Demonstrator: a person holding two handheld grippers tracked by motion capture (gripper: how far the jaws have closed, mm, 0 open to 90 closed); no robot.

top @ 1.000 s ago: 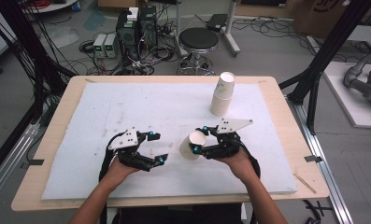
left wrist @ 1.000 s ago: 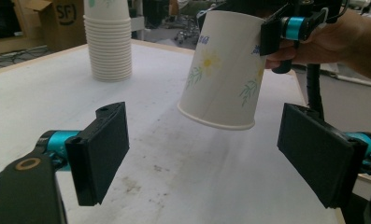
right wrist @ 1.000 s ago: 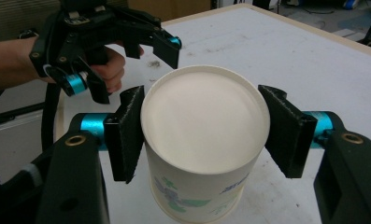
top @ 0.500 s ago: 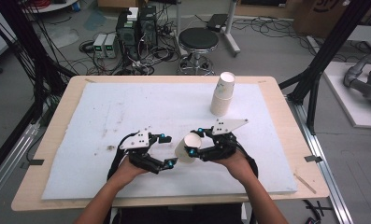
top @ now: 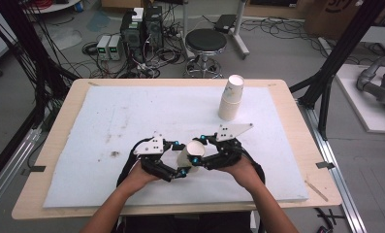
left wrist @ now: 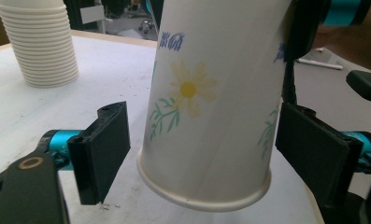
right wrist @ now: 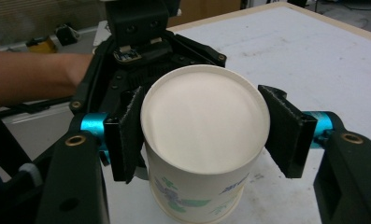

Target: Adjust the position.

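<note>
Item: paper cup (top: 190,153) with flower print, near the worktop's (top: 83,121) front edge, about midway along it, on the white mat (top: 132,116). I see my right gripper (top: 205,151) clenched on the cup, jaws touching both sides. My left gripper (top: 180,160) faces it; jaws released, spread either side of the cup, not touching. Cup stack (top: 230,97) stands well apart toward the far right corner. Nothing lies between.

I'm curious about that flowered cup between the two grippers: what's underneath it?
The paper cup is held tilted above the white mat. In the left gripper view its rim hangs clear of the mat. The inside is hidden.
</note>
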